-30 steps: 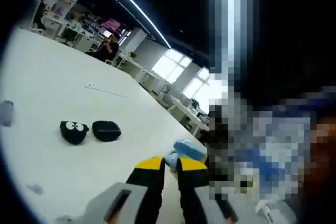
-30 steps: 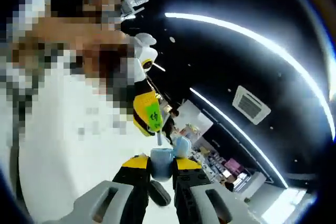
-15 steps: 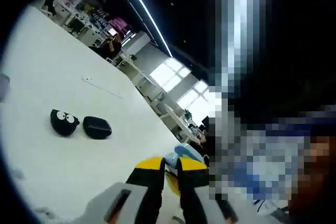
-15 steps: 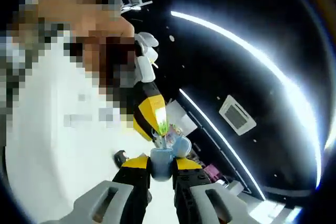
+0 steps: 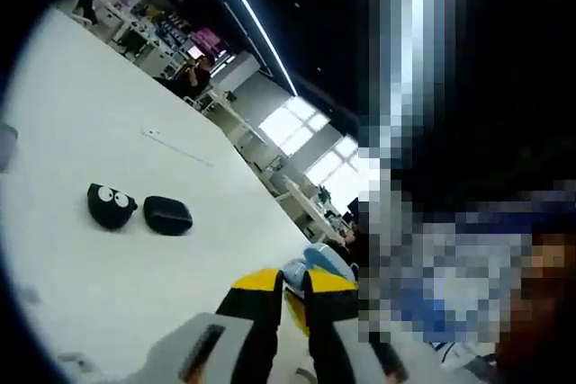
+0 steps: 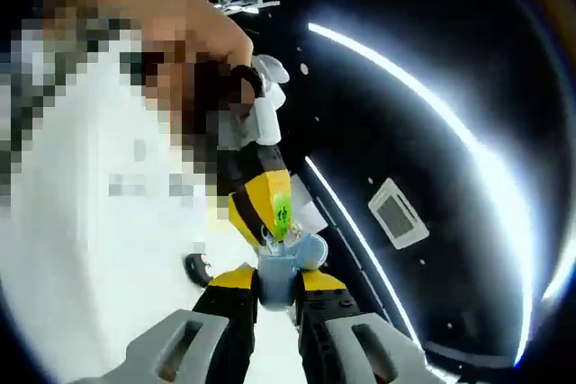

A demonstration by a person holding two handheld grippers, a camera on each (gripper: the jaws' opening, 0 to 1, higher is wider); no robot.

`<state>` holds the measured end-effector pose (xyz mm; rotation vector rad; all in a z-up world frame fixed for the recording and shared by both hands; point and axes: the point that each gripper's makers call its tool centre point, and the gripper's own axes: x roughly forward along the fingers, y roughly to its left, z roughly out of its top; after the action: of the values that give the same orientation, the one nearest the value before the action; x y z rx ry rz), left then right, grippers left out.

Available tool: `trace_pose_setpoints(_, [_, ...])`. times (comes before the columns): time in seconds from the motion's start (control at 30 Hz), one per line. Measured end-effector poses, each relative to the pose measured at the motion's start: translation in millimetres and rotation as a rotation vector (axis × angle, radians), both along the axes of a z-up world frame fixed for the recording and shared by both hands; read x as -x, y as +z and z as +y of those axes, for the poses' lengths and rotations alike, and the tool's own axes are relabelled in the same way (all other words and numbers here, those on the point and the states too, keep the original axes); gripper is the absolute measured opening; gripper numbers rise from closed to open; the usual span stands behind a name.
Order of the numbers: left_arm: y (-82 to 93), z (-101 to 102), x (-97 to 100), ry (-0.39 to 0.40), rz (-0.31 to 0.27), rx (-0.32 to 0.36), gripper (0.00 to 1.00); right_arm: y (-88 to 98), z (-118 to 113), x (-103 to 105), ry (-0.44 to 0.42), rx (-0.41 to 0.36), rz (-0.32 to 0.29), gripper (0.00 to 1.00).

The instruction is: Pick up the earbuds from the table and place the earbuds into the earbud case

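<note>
On table (image 5: 108,285), black case (image 5: 167,215), googly-eyed toy (image 5: 111,205)

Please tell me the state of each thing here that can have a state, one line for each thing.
Earbud case: lid open, held up off the table.
Right gripper: shut on the earbud case.
Left gripper: jaws close together at the case; whether an earbud is between them is hidden.
Black pouch: closed, lying on the table.
Black toy with eyes: lying beside the pouch.
</note>
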<state>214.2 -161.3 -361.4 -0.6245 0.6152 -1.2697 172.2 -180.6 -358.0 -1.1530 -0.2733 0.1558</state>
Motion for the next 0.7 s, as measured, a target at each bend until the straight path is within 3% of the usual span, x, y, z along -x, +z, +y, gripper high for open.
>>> trace_pose_setpoints(0.13, [-7.5,1,4.3,-0.032,0.043,-0.005,0.12,-3.6,2,1,-0.01,0.085,-0.023,0.15])
trace_pose_setpoints(0.33, [-5.6,-1,10.4,-0.036,0.038,-0.005,0.12,-2.1,-1,5,0.004,0.105,-0.04,0.15])
trace_pose_setpoints(0.4, [-6.0,-3,13.8,-0.05,0.025,-0.025,0.12,-1.7,1,5,0.029,0.07,-0.026,0.15])
trace_pose_setpoints(0.43, [-8.1,-3,15.1,-0.058,0.006,-0.048,0.12,19.2,1,1,0.039,0.056,-0.015,0.15])
trace_pose_setpoints(0.47, [-8.1,-4,16.9,-0.064,-0.002,-0.058,0.12,20.5,3,0,0.065,0.006,0.008,0.15])
trace_pose_setpoints(0.6, [-8.7,-4,18.3,-0.065,-0.038,-0.091,0.12,15.2,5,-2,0.144,-0.138,0.094,0.15])
trace_pose_setpoints(0.7, [-10.9,-6,23.1,-0.086,-0.049,-0.113,0.13,11.8,7,-2,0.164,-0.149,0.113,0.15])
